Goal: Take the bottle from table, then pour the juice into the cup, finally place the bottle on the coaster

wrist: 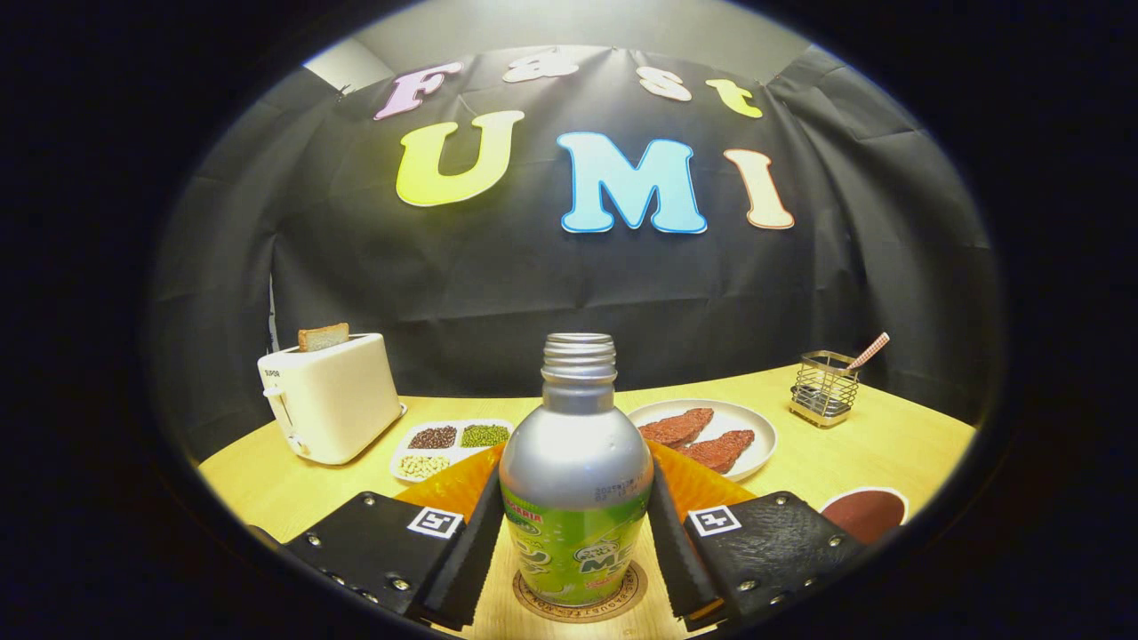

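On the desk, the bottle stands upright on its round coaster, fingers of the gripper set against both its sides.

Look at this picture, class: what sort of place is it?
Probably a staged kitchen table in a recording booth: a toaster with bread, a plate of meat and a bottle standing on a coaster, between the fingers of the gripper.
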A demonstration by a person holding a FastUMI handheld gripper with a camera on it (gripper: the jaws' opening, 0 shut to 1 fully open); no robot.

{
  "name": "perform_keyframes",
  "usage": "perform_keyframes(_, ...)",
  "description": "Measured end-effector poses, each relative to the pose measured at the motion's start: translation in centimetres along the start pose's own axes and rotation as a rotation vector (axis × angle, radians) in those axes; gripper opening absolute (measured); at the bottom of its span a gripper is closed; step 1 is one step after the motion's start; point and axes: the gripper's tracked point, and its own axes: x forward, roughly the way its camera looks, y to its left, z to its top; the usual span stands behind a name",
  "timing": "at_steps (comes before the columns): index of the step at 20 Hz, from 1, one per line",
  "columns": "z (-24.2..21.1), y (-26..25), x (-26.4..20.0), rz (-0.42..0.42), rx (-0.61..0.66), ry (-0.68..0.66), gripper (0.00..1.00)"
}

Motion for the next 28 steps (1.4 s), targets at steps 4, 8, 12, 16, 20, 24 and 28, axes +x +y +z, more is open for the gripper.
perform_keyframes(4, 0.0, 0.0, -0.1, -0.011, -0.017, -0.009, 0.78)
perform_keyframes(8, 0.5, 0.2, -0.6, -0.01, -0.03, -0.034, 0.99)
perform_keyframes(12, 2.5, 0.3, -1.9, -0.009, -0.037, -0.077, 0.98)
perform_keyframes(16, 6.0, 0.5, -5.0, -0.013, -0.066, -0.128, 0.98)
perform_keyframes(20, 10.5, 1.1, -9.6, 0.003, -0.085, -0.185, 0.97)
perform_keyframes(24, 14.1, 2.2, -13.8, 0.017, -0.107, -0.157, 0.97)
perform_keyframes(28, 18.3, 3.7, -17.5, 0.002, -0.141, -0.153, 0.97)
